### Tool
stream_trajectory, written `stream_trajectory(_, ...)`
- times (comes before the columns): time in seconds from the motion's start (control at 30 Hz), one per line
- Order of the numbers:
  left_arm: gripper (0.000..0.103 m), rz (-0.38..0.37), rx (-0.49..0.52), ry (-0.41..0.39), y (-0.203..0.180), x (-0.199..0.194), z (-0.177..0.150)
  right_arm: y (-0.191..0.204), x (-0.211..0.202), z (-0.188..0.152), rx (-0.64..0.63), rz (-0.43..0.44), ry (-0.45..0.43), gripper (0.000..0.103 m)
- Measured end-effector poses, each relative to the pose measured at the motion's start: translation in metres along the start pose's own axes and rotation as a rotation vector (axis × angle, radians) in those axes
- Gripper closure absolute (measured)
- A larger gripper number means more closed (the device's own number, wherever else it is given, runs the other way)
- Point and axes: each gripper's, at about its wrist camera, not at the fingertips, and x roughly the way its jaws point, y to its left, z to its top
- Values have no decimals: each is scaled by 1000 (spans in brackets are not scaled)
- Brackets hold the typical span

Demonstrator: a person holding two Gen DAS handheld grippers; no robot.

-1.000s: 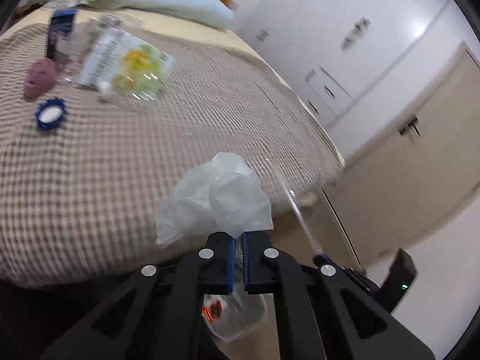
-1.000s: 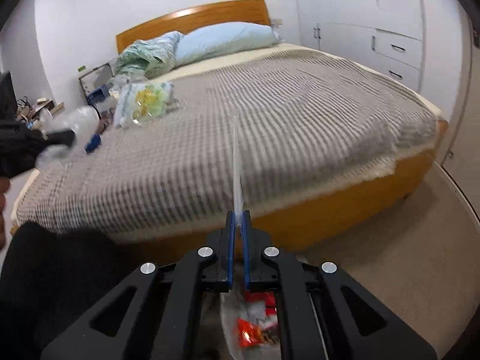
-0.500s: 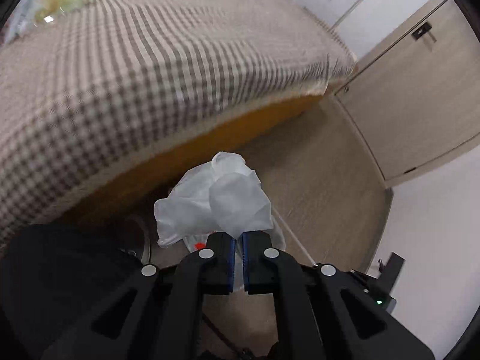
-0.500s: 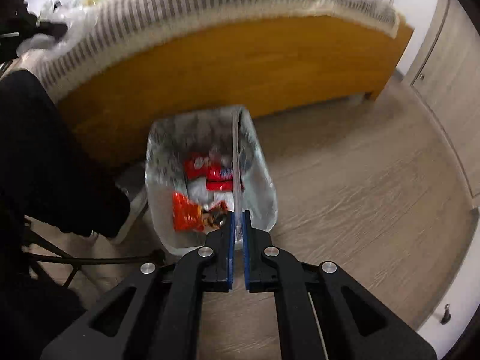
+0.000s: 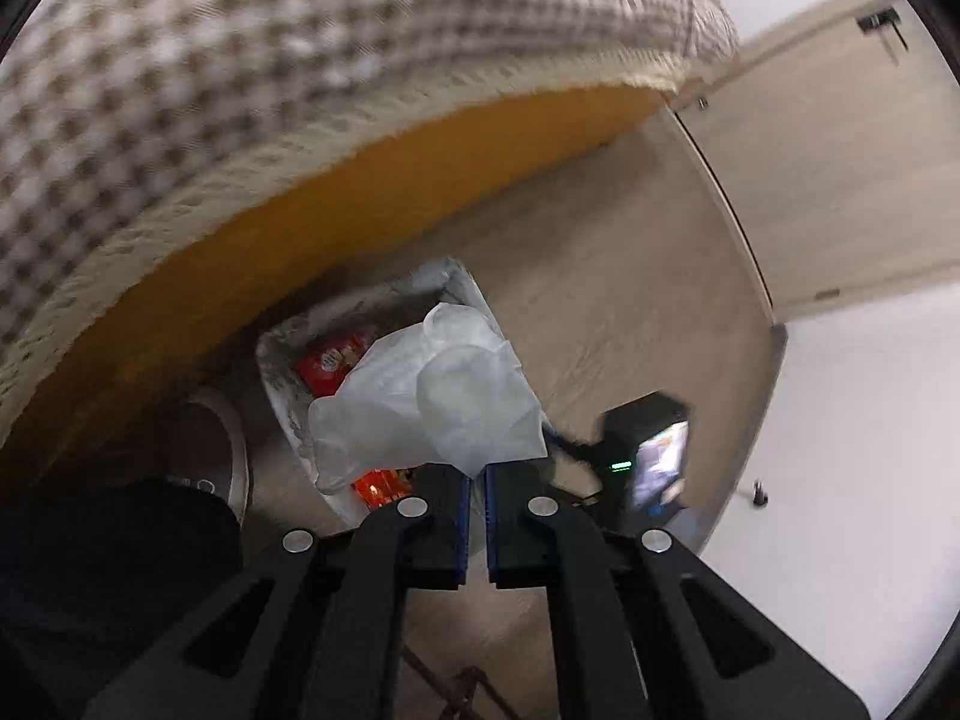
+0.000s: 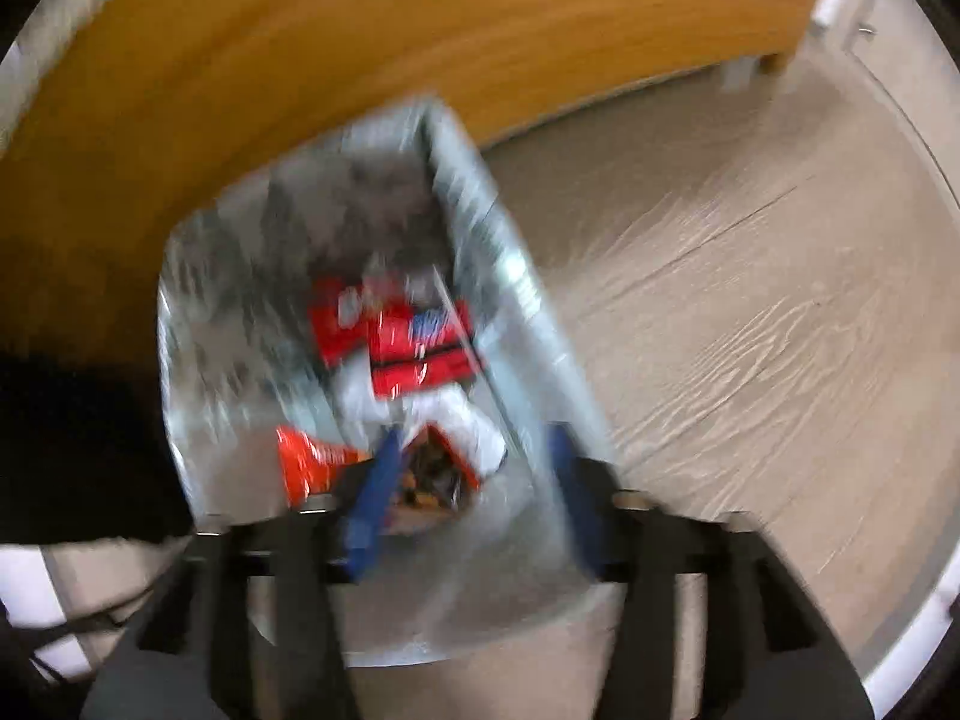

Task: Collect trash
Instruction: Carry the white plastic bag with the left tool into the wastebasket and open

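Note:
My left gripper is shut on a crumpled white plastic bag, which hangs over the lined trash bin beside the bed. Red wrappers lie inside the bin. In the blurred right wrist view my right gripper hovers just above the same bin, and its jaws are opening. A thin clear strip slants among the red wrappers, free of the blue pads. An orange wrapper lies at the bin's near side.
The bed's wooden side rises right behind the bin, with the checked cover overhanging it. A shoe and a person's dark leg stand left of the bin. Wood floor stretches right toward a door.
Both grippers swung from above the bed down to the bin. The right jaws opened and let go of the clear strip. The left one kept hold of the white bag.

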Motion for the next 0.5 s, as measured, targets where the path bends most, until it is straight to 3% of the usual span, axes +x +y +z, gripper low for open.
stream_trajectory(0.2,102,82,115,233,-18,62,9,-57,-63,-19,216,33,-131,43)
stream_trajectory(0.3,102,82,202,323,-32,95,9,-90,-84,-31,339,43,-149,43)
stream_trajectory(0.43,101,93,321,438,-55,155,-2,-112,-102,-42,413,46,-169,43)
stream_trajectory(0.47,86,92,325,464,-57,169,-5,-112,-105,-42,413,45,-173,43)
stream_trajectory(0.5,44,132,325,496,-58,191,-8,-113,-107,-42,409,38,-177,43)
